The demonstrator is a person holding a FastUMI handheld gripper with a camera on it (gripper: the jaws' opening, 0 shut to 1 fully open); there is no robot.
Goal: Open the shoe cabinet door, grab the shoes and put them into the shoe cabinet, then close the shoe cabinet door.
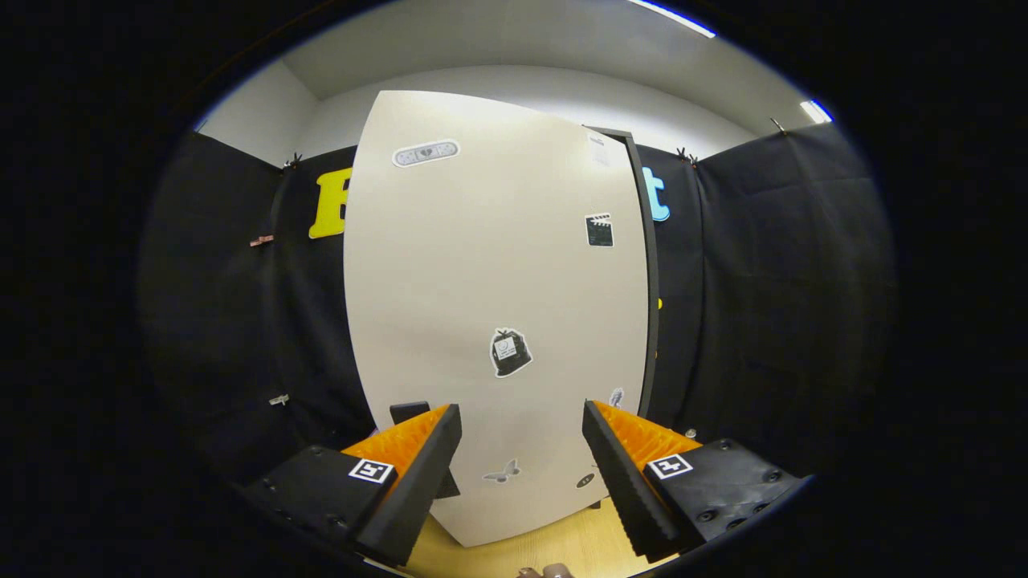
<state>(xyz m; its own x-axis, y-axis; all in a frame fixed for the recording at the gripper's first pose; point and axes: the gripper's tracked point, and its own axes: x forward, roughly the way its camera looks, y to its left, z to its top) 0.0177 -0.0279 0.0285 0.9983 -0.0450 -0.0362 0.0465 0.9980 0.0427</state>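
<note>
Gripper [522,449] spread wide, fingers holding nothing, a clear gap between them. Dead ahead at 12 o'clock, just beyond the fingertips: shoe cabinet door [494,305], pale, upright, dotted with stickers [510,352]. Dark handle [422,449] low on the door at about 10 o'clock, beside the left finger. Cabinet's inside hidden behind the door; contents impossible to tell. Wooden floor [562,542] below.
</note>
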